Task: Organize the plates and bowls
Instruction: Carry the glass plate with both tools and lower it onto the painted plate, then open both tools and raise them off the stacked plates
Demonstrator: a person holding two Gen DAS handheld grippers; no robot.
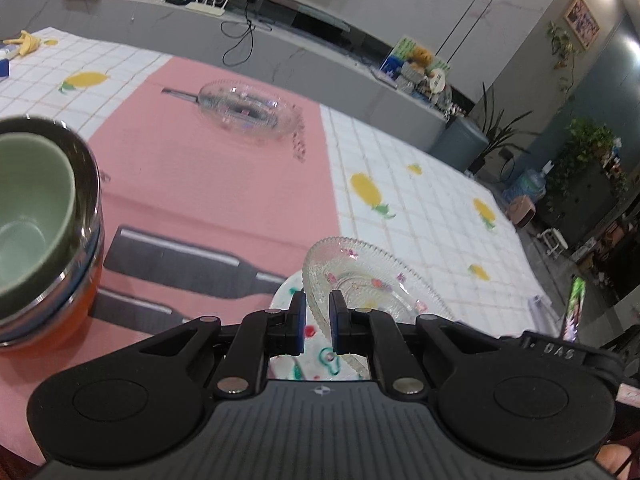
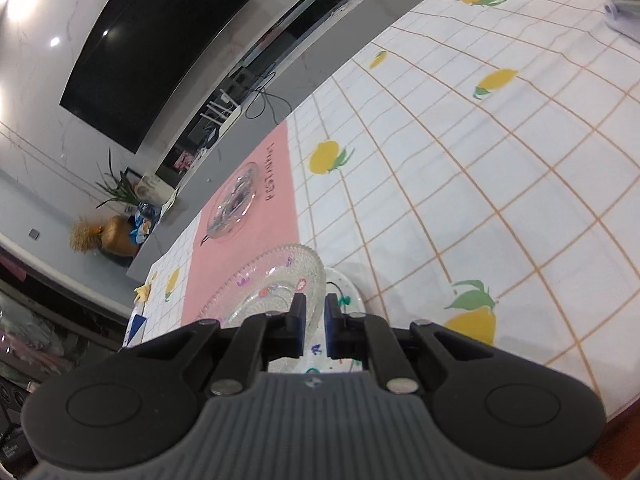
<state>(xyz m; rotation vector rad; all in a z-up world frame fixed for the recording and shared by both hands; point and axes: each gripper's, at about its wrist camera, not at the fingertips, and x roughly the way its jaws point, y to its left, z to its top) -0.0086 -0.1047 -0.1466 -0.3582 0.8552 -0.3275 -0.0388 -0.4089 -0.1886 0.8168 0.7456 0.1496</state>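
A clear glass plate [image 1: 372, 276] with small flower prints is tilted just above a white plate [image 1: 286, 292] with coloured prints. My left gripper [image 1: 317, 300] is shut on the glass plate's near rim. In the right wrist view the same glass plate [image 2: 272, 284] stretches away to the left, and my right gripper [image 2: 315, 302] is shut on its rim, over the white plate [image 2: 348, 292]. A second glass plate [image 1: 248, 114] [image 2: 234, 206] lies farther back on the pink mat. At the left stands a stack of bowls [image 1: 60, 312] with a green bowl [image 1: 28, 208] on top.
A pink placemat [image 1: 208, 184] lies on the white checked tablecloth [image 2: 480, 160] with lemon prints. A banana peel [image 1: 26, 42] is at the far left corner. A silvery object [image 2: 624, 12] sits at the cloth's far right. A grey counter [image 1: 280, 44] runs behind the table.
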